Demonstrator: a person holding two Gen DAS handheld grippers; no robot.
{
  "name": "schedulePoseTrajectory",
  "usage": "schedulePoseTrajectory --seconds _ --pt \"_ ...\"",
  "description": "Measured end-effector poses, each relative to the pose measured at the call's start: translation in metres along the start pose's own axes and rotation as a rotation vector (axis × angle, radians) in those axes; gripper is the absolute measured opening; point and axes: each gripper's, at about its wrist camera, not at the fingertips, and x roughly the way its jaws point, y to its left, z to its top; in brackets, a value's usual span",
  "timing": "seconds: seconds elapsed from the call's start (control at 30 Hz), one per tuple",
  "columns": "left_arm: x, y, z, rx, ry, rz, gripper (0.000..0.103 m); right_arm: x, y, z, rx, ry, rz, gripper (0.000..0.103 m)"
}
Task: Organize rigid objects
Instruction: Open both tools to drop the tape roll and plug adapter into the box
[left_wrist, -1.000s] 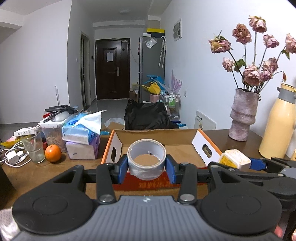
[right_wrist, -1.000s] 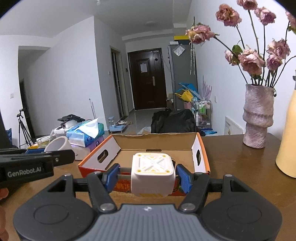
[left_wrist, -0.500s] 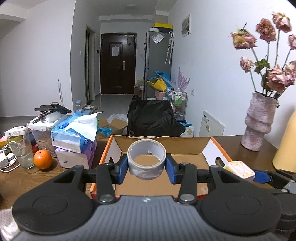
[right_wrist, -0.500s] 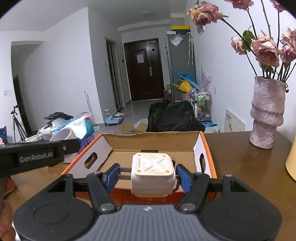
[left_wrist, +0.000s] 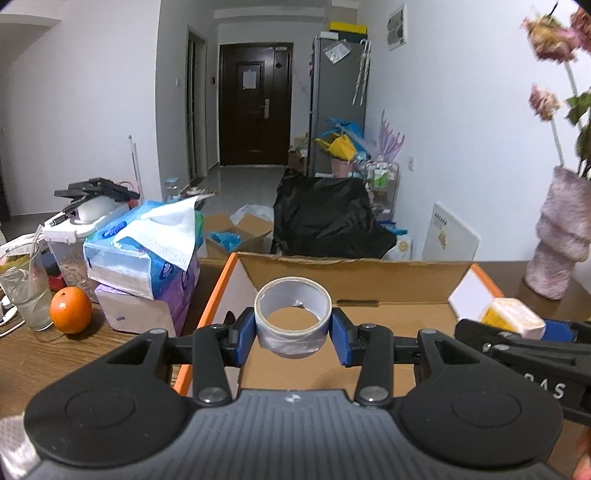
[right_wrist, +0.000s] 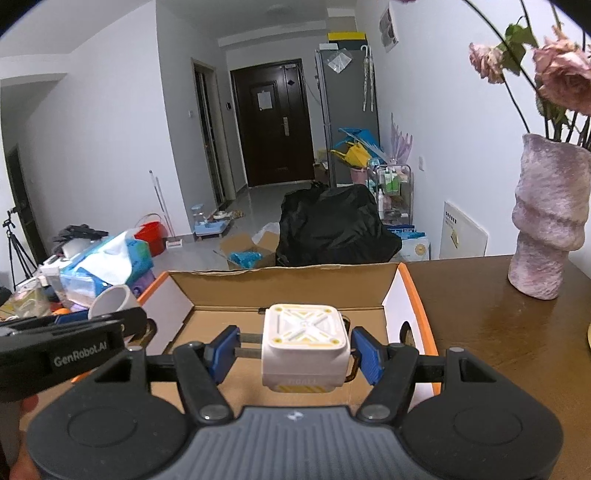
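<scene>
1. Left gripper (left_wrist: 293, 330): jaws pinching a roll of tape (left_wrist: 292, 320) across its outer wall, ring held clear above the cardboard box (left_wrist: 354, 271)
2. Likely light and stiff enough; smooth wound sides may slip, so a grip across the widest part suits best
3. Roll's axis tipped up toward the camera, hollow core showing; no long axis to speak of
4. Right gripper (right_wrist: 301, 354): jaws clamped on a white cube-shaped gadget (right_wrist: 306, 345) at opposite side faces, also above the box
5. Probably rigid plastic, compact; flat sides give sure purchase
6. Patterned face turned up and forward
7. Box open on the bench (right_wrist: 491, 314), beside a vase (right_wrist: 546, 221)
</scene>
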Motion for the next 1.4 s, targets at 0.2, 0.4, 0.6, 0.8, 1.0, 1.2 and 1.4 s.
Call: schedulePoseTrajectory --seconds 0.2,0.4,0.6,0.8,1.0,1.2,1.4 --pt "0.023 0.006 -0.010 -0.005 0.037 -0.003 0.043 0.023 -0.002 -0.002 -0.011 0.016 -0.006 0.065" --pt "0.029 0.011 -0.016 0.001 0.046 -0.004 0.043 0.039 0.001 -0.012 -0.032 0.033 -0.031 0.065" --pt "0.028 0.011 -0.018 0.003 0.047 -0.004 0.046 0.046 0.000 -0.015 -0.033 0.045 -0.049 0.065" --pt "0.022 0.009 -0.017 0.020 0.017 0.028 0.089 0.047 -0.003 -0.014 -0.029 0.061 -0.084 0.091" --pt "0.018 0.008 -0.016 0.021 0.008 0.033 0.103 0.047 -0.011 -0.012 0.000 0.068 -0.121 0.103" --pt "0.016 0.010 -0.015 0.012 0.010 0.040 0.103 0.044 -0.011 -0.012 0.004 0.070 -0.123 0.103" --pt "0.007 0.013 -0.012 -0.009 0.005 0.035 0.103 0.035 -0.010 -0.009 0.009 0.043 -0.109 0.103"
